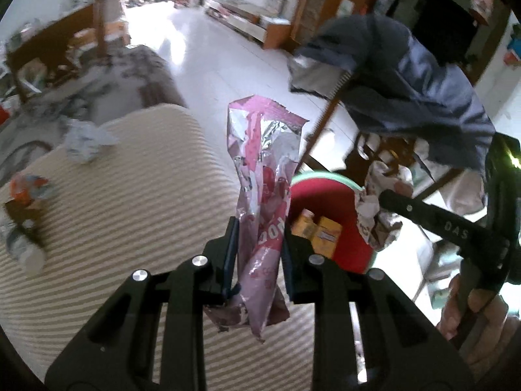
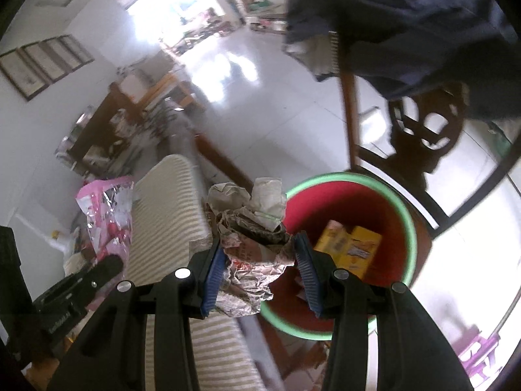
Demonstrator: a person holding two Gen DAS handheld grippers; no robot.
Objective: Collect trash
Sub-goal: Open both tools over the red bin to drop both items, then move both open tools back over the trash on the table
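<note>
The left gripper (image 1: 259, 244) is clamped on one pink foil snack wrapper (image 1: 263, 176) and the right gripper (image 2: 259, 268) on one crumpled newspaper ball (image 2: 252, 244), both beside the red green-rimmed bucket (image 2: 411, 238) holding two yellow cartons (image 2: 353, 244), while two more crumpled scraps (image 1: 86, 141) lie on the striped cushion (image 1: 136, 202).

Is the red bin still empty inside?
No, two yellow boxes already lie at the bottom of the red bin.

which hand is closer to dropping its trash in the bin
Right. Its fingers hold the crumpled newspaper at the bin rim, with the red inside just beyond. The left gripper grips the pink wrapper above the striped cushion, with the bin off to its side.
</note>
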